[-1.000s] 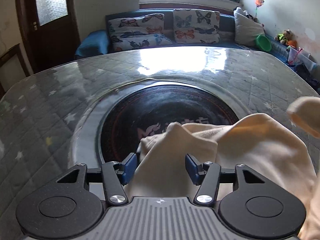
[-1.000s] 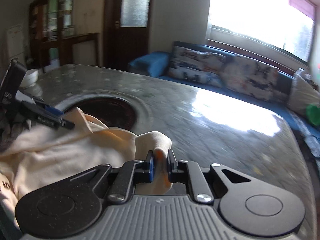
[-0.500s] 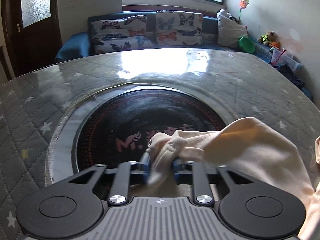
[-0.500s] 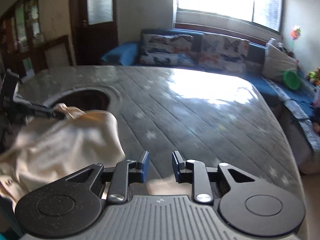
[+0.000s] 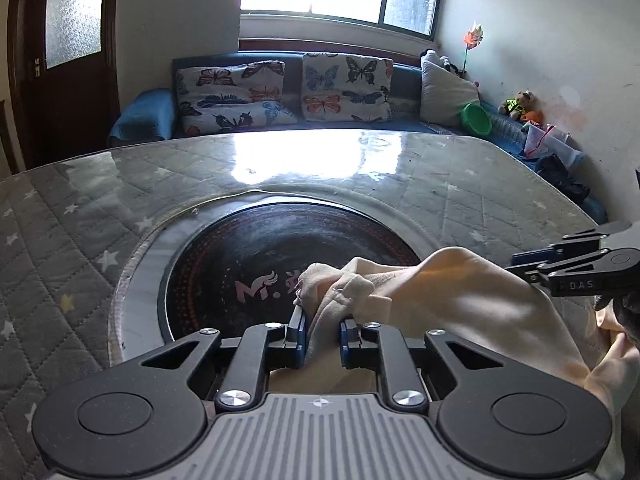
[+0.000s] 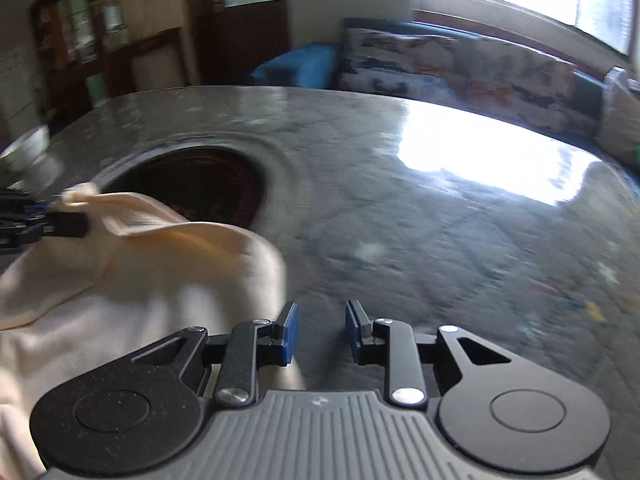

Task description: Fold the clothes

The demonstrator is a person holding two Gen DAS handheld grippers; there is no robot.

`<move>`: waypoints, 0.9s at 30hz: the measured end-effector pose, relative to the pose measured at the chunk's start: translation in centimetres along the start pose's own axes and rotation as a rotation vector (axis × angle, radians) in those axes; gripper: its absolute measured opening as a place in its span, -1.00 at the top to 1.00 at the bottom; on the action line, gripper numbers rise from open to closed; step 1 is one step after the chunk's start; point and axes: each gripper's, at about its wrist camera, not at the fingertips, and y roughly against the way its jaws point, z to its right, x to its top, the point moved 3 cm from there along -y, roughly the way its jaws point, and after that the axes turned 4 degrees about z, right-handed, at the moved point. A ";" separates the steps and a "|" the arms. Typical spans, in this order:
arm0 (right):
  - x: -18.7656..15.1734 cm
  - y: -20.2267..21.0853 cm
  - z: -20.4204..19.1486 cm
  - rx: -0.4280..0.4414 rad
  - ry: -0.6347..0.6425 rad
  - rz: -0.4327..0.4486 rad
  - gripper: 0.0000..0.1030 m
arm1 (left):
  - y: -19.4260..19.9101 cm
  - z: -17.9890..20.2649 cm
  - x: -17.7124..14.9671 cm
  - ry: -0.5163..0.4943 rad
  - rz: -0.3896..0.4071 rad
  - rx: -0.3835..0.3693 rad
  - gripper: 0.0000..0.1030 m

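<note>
A cream garment point(image 5: 460, 300) lies bunched on the near part of the grey quilted table point(image 5: 100, 208), partly over its dark round hotplate point(image 5: 280, 248). My left gripper point(image 5: 322, 328) is shut on a gathered fold of the garment, lifted a little off the hotplate. In the right wrist view the garment point(image 6: 160, 280) fills the lower left, with the left gripper point(image 6: 40, 220) pinching its far end. My right gripper point(image 6: 322, 332) is open just right of the garment's edge, with only table cover showing between its fingers. The right gripper point(image 5: 560, 264) also shows above the cloth's right side.
A blue sofa point(image 5: 160, 120) with butterfly cushions point(image 5: 344, 84) runs behind the table's far edge, and a green bowl point(image 5: 476, 118) rests on it. A metal bowl point(image 6: 24, 148) stands at the table's left edge. A dark door point(image 5: 60, 60) is at the back left.
My left gripper went from open around the cloth to shut on it. My right gripper let go of the garment's corner, opened, and came down beside the garment's edge.
</note>
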 end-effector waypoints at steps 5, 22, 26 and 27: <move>-0.1 1.4 -3.8 0.131 0.075 0.029 0.50 | -0.6 -0.2 -0.3 0.011 -0.013 0.012 0.66; -1.3 5.8 -9.2 0.299 0.143 0.074 0.23 | -1.9 -1.5 -1.3 0.060 -0.058 0.038 0.59; -1.1 5.2 -6.5 0.241 0.038 0.051 0.04 | -2.2 -1.7 -1.3 0.068 -0.064 0.042 0.55; -1.0 4.9 -5.8 0.235 0.000 0.034 0.04 | -2.2 -1.7 -1.3 0.071 -0.065 0.044 0.54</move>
